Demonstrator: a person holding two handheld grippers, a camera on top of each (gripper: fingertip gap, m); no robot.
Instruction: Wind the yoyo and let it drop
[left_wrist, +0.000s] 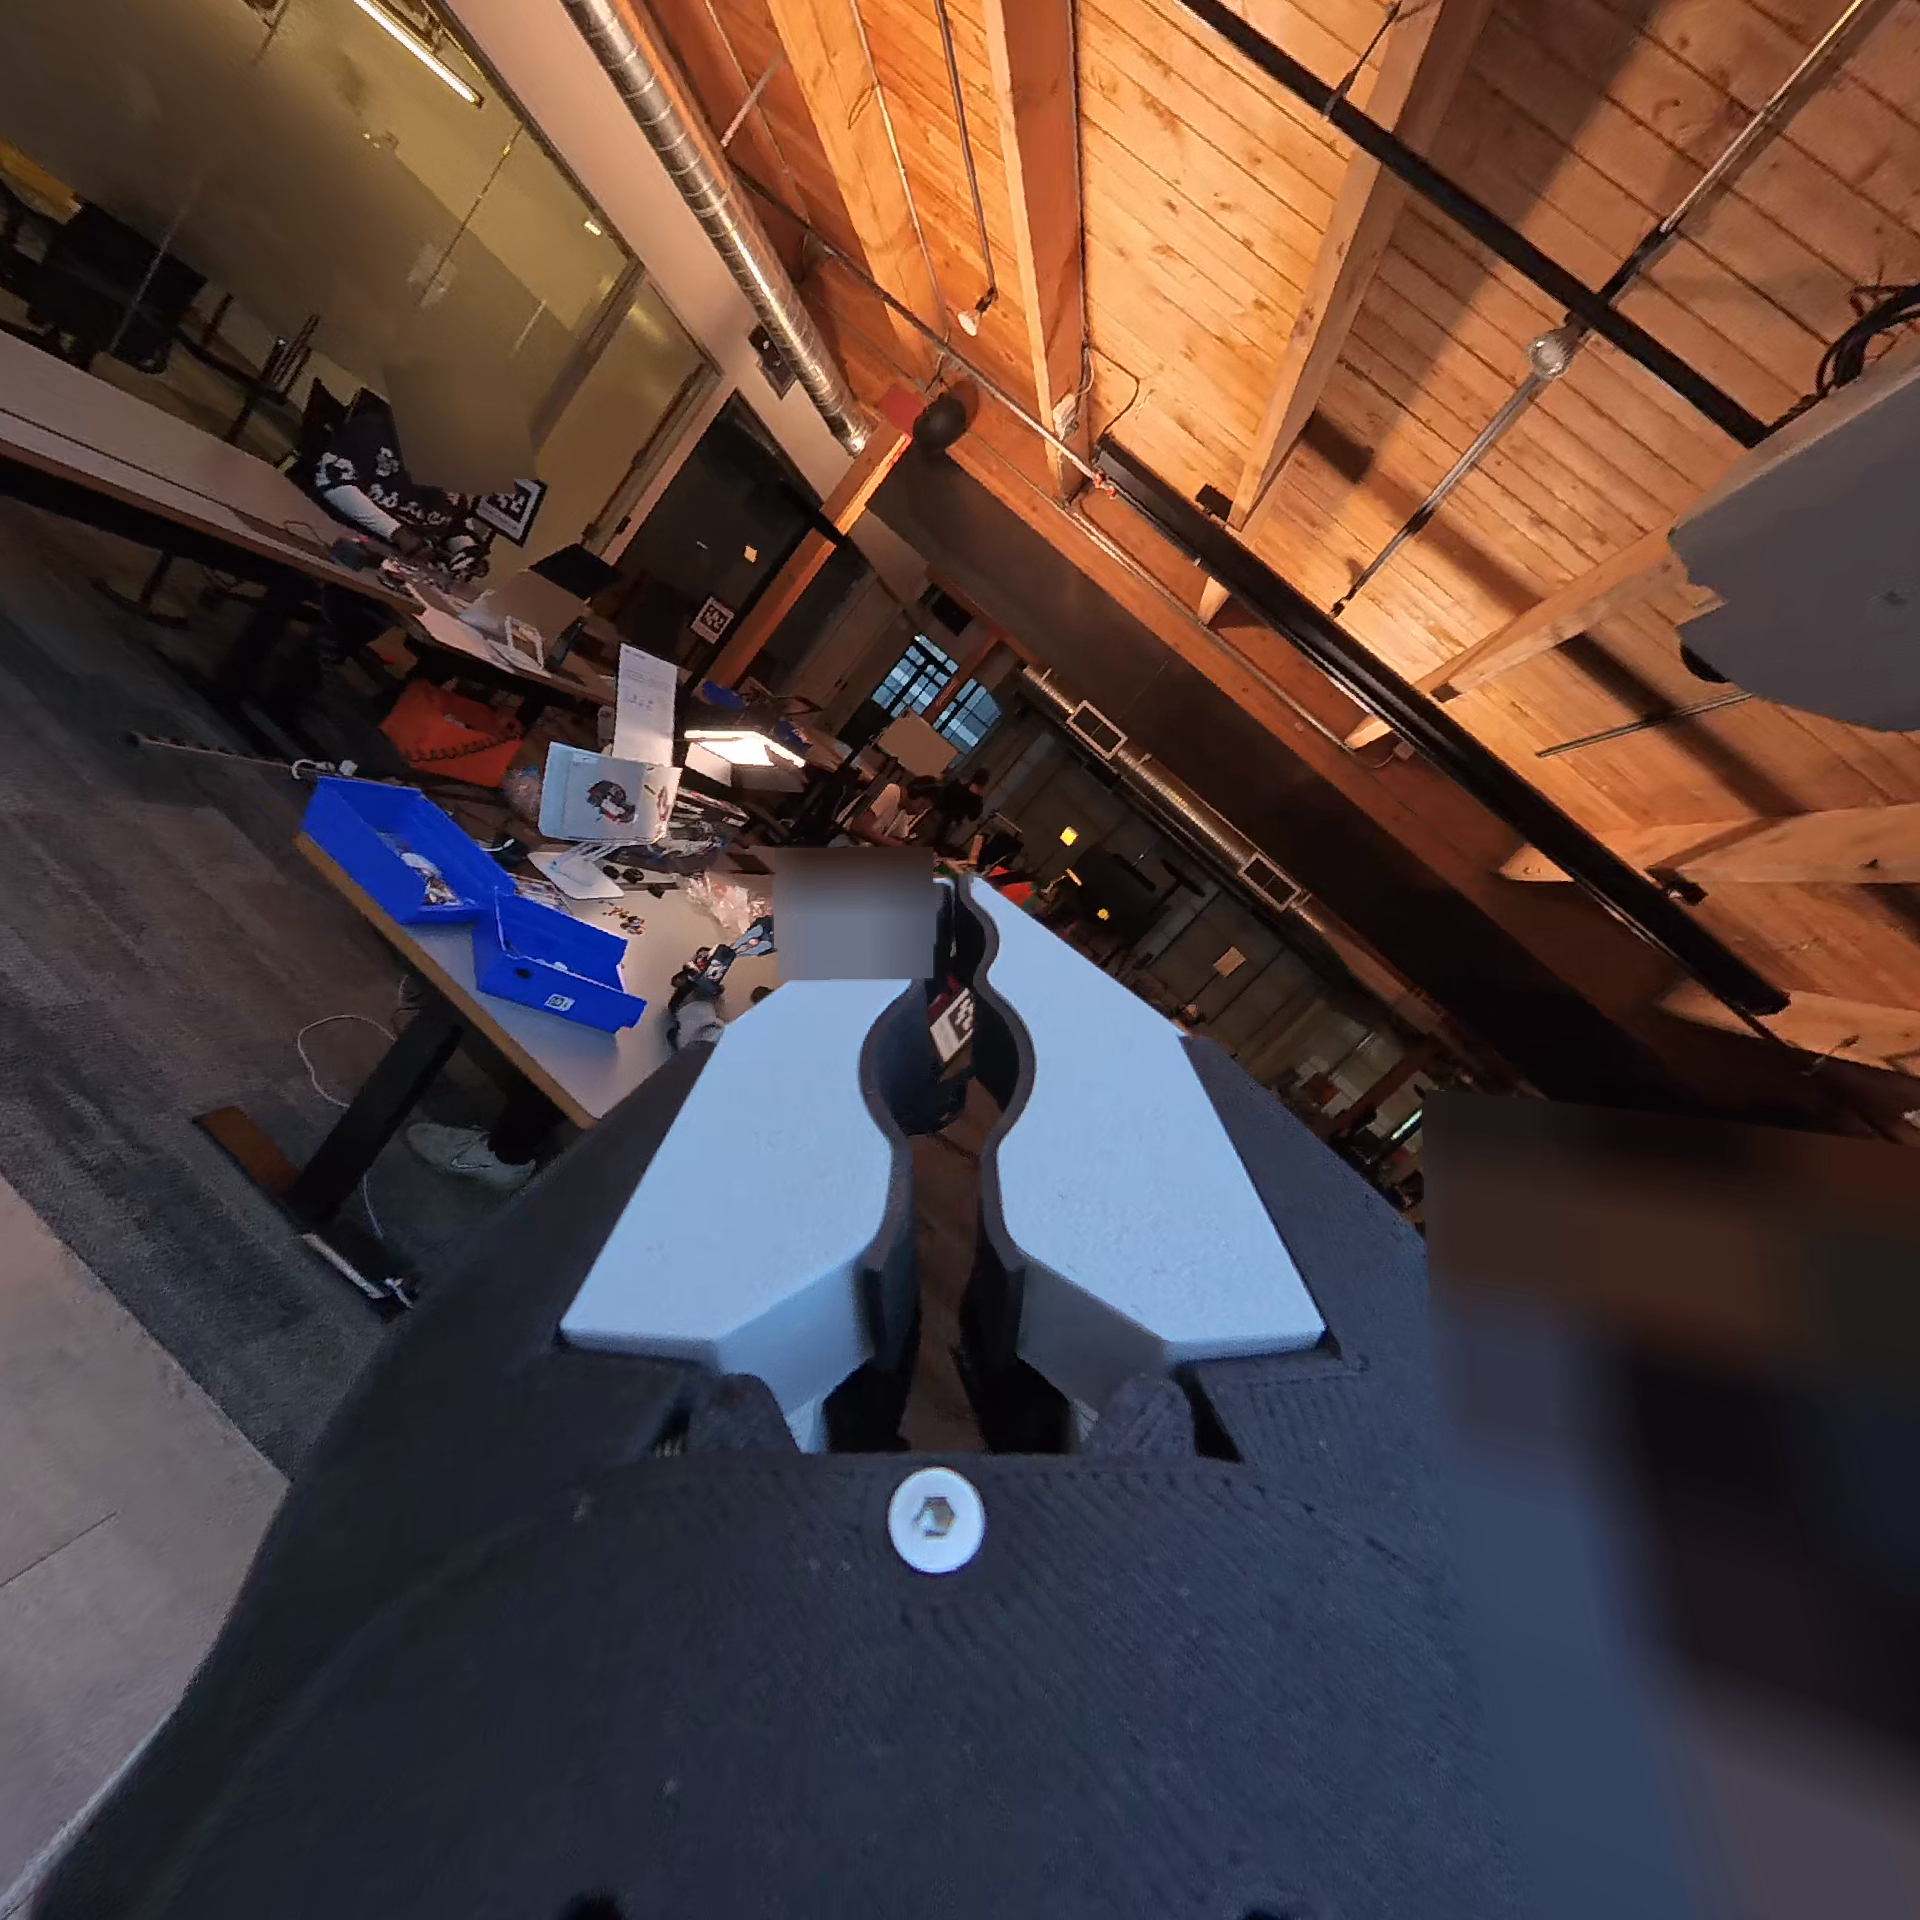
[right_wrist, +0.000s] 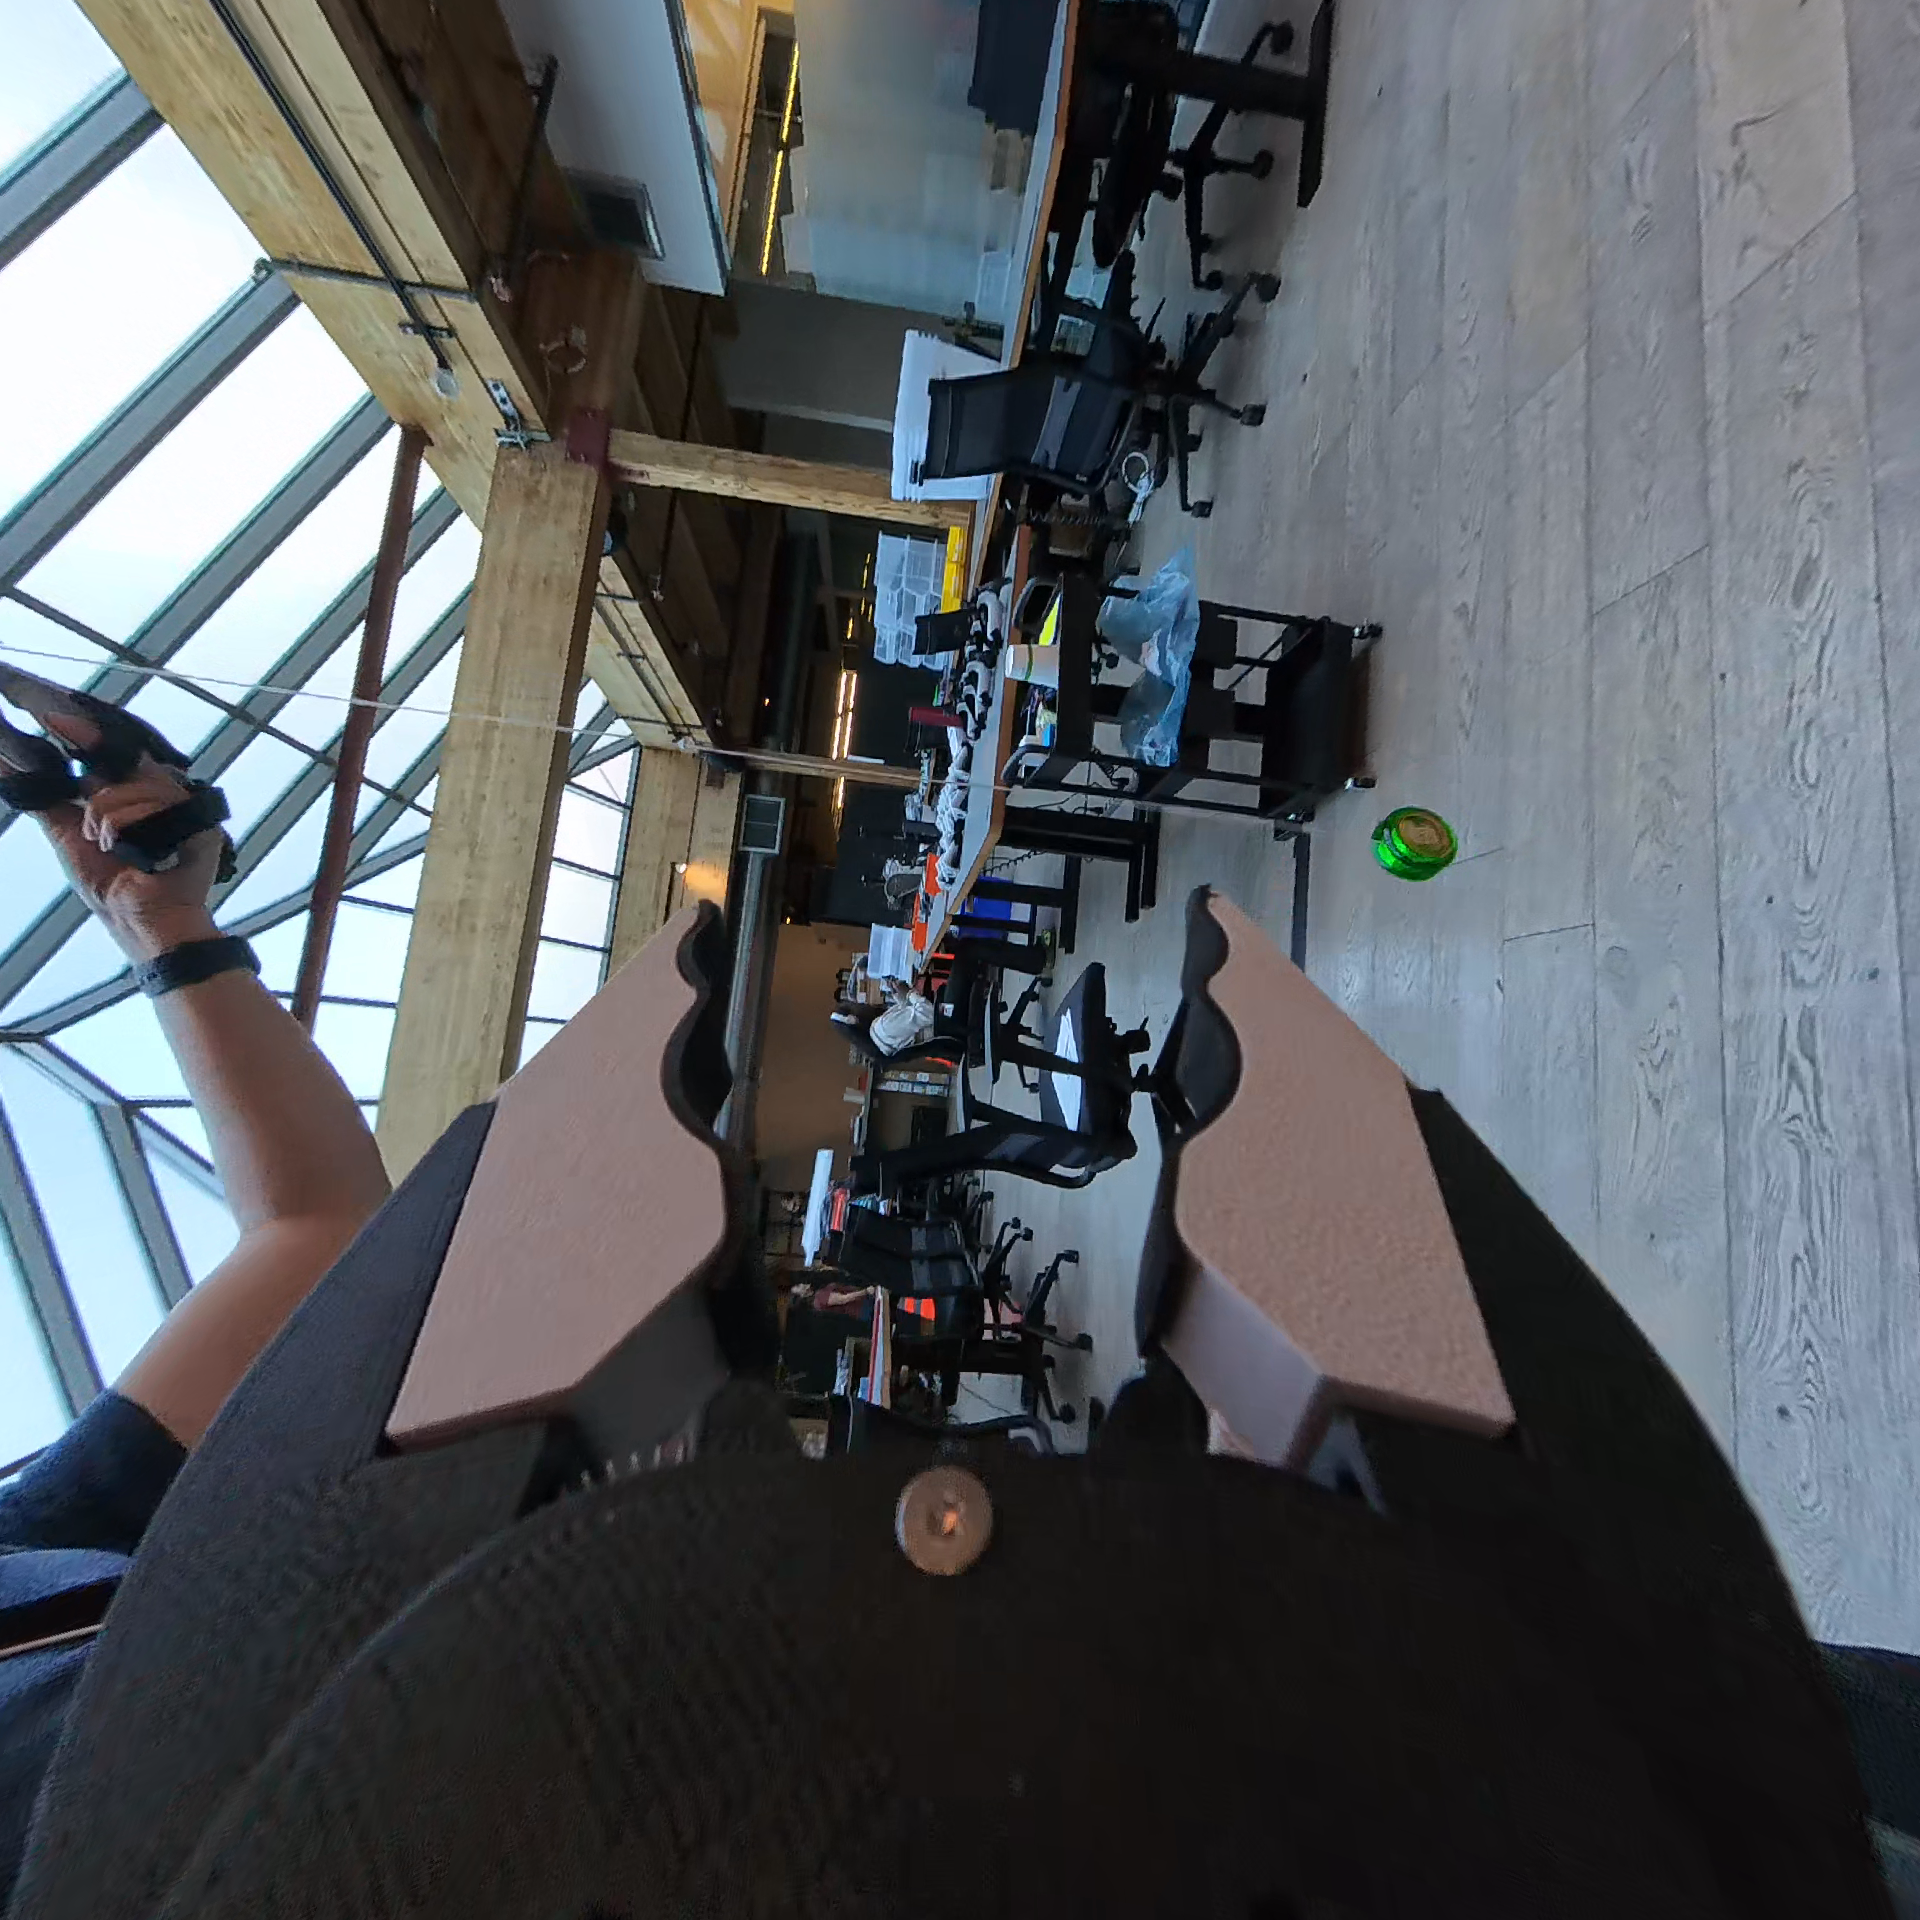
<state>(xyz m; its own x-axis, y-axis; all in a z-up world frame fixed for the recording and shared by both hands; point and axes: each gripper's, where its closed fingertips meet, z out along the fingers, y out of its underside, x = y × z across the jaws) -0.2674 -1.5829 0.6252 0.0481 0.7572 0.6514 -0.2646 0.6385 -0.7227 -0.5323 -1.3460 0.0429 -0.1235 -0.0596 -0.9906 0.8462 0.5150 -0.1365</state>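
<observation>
The green yoyo (right_wrist: 1415, 844) hangs at the end of its white string (right_wrist: 416, 709), close to the pale wood floor (right_wrist: 1662, 935); the right wrist view is turned sideways. The string runs taut up to my left gripper (right_wrist: 47, 712), held high in a hand at the far left. In the left wrist view, my left gripper (left_wrist: 961, 891) points up at the ceiling with its pale fingers (left_wrist: 790, 1132) closed together; the string does not show there. My right gripper (right_wrist: 956, 909) is open and empty, well apart from the yoyo.
Office chairs (right_wrist: 1049, 1112) and long desks (right_wrist: 1023, 312) stand ahead in the right wrist view, with a black cart (right_wrist: 1247, 717) near the yoyo. In the left wrist view, a table with blue bins (left_wrist: 416, 862) lies below left. A grey object (left_wrist: 1818, 582) sits at the upper right. There is about 70 centimeters between the tips of the two grippers.
</observation>
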